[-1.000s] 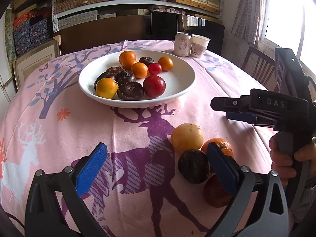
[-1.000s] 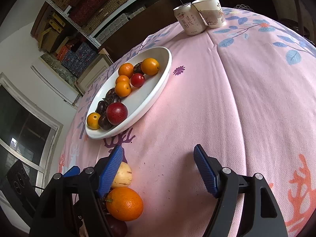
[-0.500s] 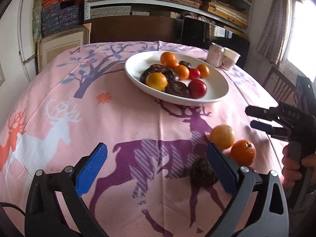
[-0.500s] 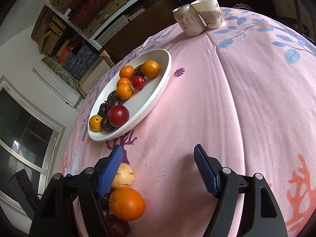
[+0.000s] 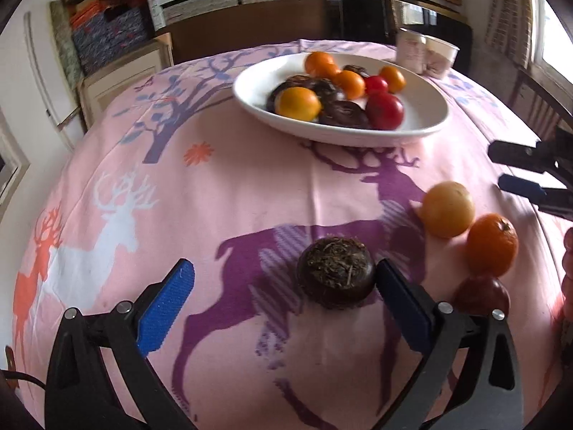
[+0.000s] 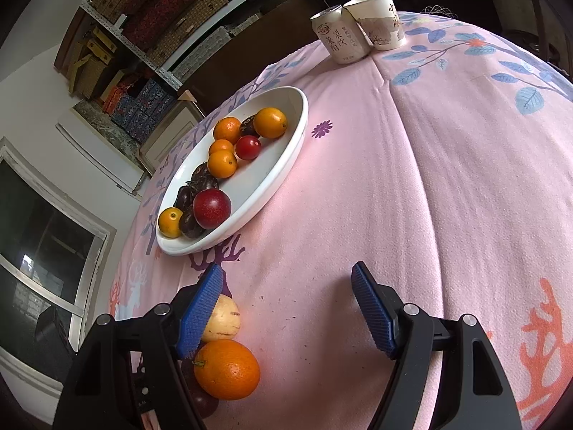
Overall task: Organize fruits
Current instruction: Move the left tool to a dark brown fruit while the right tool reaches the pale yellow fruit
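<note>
Half a dark red round fruit (image 5: 481,292) hides behind the spread left gripper (image 5: 283,299); the white oval ceramic dish (image 6: 283,165) holds mixed fruit; the right gripper (image 6: 286,313) gapes empty.

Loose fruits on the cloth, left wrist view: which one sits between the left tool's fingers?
The dark brown round fruit, close against the right-hand finger. The yellow fruit, orange and dark red fruit lie outside, to the right.

home | deer-print tablecloth (image 5: 250,186) | stacked storage shelves (image 6: 150,18) | wooden chair (image 5: 537,104)
</note>
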### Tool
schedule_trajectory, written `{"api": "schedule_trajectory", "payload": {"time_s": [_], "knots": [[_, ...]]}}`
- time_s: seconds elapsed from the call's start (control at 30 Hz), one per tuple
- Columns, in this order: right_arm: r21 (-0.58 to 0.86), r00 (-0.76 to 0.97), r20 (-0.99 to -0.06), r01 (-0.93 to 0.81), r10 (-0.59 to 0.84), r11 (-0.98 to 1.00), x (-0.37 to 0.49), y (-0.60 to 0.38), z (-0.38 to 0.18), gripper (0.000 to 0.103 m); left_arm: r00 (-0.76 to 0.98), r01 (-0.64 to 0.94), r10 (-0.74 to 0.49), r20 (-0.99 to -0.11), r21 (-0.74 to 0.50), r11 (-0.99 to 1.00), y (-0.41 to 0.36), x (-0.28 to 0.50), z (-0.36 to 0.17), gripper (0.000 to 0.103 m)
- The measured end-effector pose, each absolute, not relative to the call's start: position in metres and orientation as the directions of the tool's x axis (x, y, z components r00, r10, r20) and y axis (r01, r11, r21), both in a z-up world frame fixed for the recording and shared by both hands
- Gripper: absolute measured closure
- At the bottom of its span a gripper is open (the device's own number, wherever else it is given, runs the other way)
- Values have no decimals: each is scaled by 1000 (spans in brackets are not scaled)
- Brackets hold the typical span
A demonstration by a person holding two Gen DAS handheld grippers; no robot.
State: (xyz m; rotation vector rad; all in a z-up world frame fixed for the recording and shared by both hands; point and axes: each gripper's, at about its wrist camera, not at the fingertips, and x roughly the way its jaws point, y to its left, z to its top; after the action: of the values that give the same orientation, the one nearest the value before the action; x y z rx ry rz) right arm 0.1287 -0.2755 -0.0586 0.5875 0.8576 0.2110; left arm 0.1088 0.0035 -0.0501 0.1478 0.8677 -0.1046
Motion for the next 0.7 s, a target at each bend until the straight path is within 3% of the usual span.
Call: {"api": "schedule_trajectory", "payload": {"time_s": [0.13,0.3,0.43,0.7], "knots": [[565,647,-644,43,408,824,128,-274,-57,28,641,186,-73,-764,63,981,2,106,-49,4],[546,635,-641,-19,432,838,127,-262,-53,28,608,257,-65,-791,119,959,-18,106,-58,4],[503,611,-647,-107,456,857,125,-240,-50,29,564,248,-135,-815,11,969,-5,113,-62,4],[422,562,-690,-200,456,884,133,-205,-50,41,566,248,-123,-815,26,968,-9,111,-62,4]]}}
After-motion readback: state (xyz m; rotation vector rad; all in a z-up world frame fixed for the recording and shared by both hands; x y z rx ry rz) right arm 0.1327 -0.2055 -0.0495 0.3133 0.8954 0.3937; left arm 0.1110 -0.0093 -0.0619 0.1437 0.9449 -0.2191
